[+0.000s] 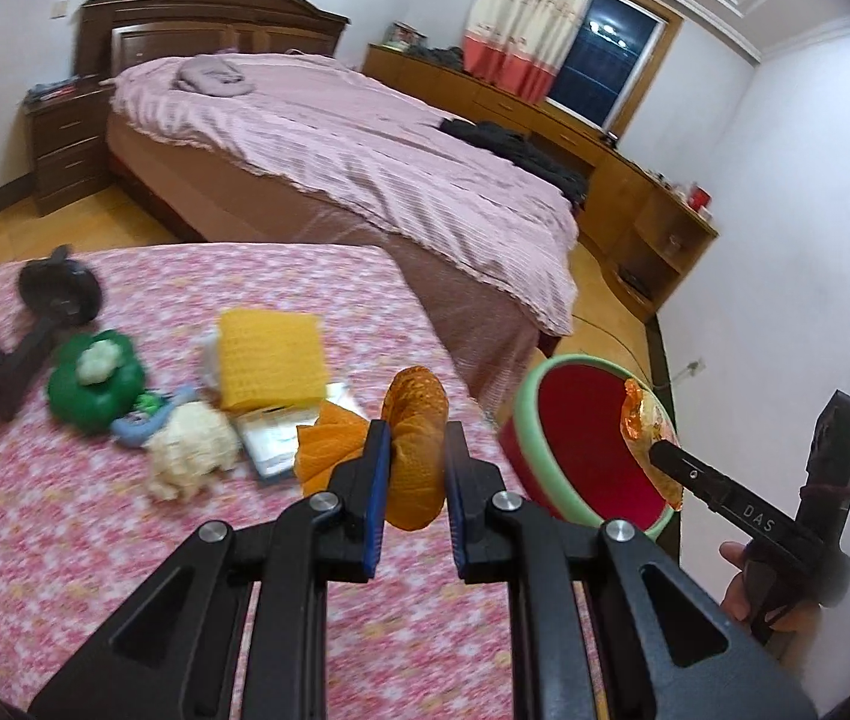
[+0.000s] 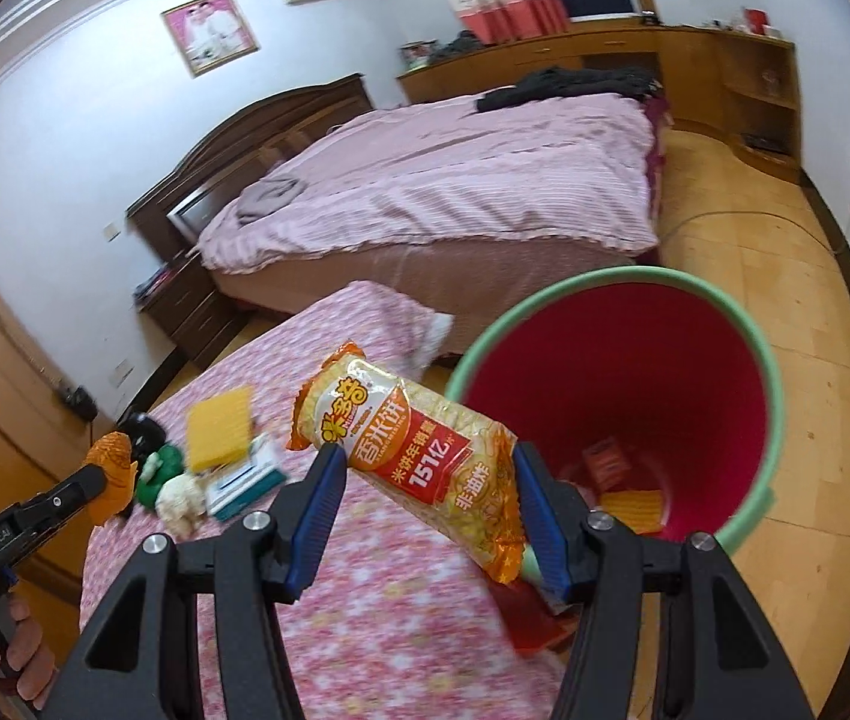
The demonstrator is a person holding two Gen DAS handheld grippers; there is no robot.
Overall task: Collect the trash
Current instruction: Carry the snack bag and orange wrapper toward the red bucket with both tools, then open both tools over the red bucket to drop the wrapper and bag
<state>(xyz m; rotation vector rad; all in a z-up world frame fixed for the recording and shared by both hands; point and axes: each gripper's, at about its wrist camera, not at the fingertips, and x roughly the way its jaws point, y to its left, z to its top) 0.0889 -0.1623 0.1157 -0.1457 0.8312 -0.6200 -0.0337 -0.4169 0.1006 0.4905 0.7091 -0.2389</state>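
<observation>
My left gripper (image 1: 416, 459) is shut on a crumpled orange wrapper (image 1: 416, 450), held above the pink floral table (image 1: 125, 528) near its right edge. My right gripper (image 2: 428, 492) is shut on a yellow and orange rice-cracker packet (image 2: 425, 450), which hangs beside the rim of a red bin with a green rim (image 2: 665, 372). The same bin (image 1: 581, 450) stands on the floor just right of the table in the left wrist view, with the packet (image 1: 647, 438) over its mouth. Some wrappers (image 2: 623, 480) lie at the bin's bottom.
On the table lie a yellow sponge (image 1: 269, 357), a green toy (image 1: 95, 381), a white crumpled wad (image 1: 188, 450), a booklet (image 1: 281, 432) and a black tool (image 1: 23, 330). A large bed with a pink cover (image 1: 365, 162) stands behind. Wooden cabinets (image 1: 635, 180) line the far wall.
</observation>
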